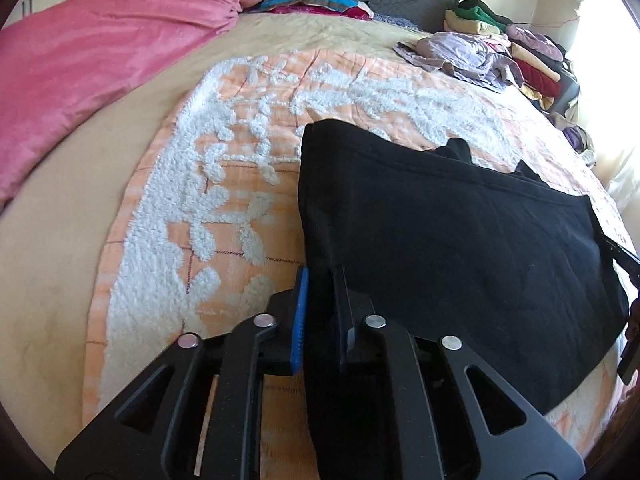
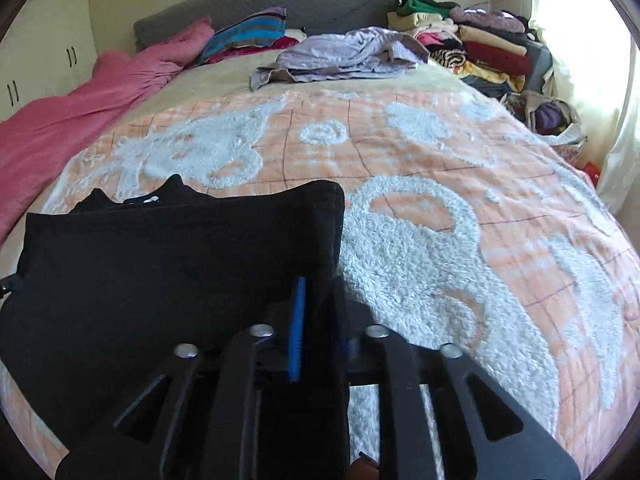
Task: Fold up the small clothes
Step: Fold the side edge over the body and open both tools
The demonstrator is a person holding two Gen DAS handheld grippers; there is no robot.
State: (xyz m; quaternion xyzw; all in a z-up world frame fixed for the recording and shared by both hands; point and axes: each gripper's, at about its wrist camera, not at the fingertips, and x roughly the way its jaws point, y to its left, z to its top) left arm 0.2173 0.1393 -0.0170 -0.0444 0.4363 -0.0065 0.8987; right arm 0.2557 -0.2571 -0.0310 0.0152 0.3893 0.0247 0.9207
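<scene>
Left hand-held gripper: jaws nearly closed, pinching left edge of black garment. Right hand-held gripper: narrow gap, clamped on garment's right edge. Garment spread on bed.

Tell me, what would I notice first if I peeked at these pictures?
Probably the black garment spread on the orange and white bedspread, with the left gripper and right gripper each pinching a near corner. Next, the pink blanket along the bed's left side and the pile of clothes at the far right.
</scene>
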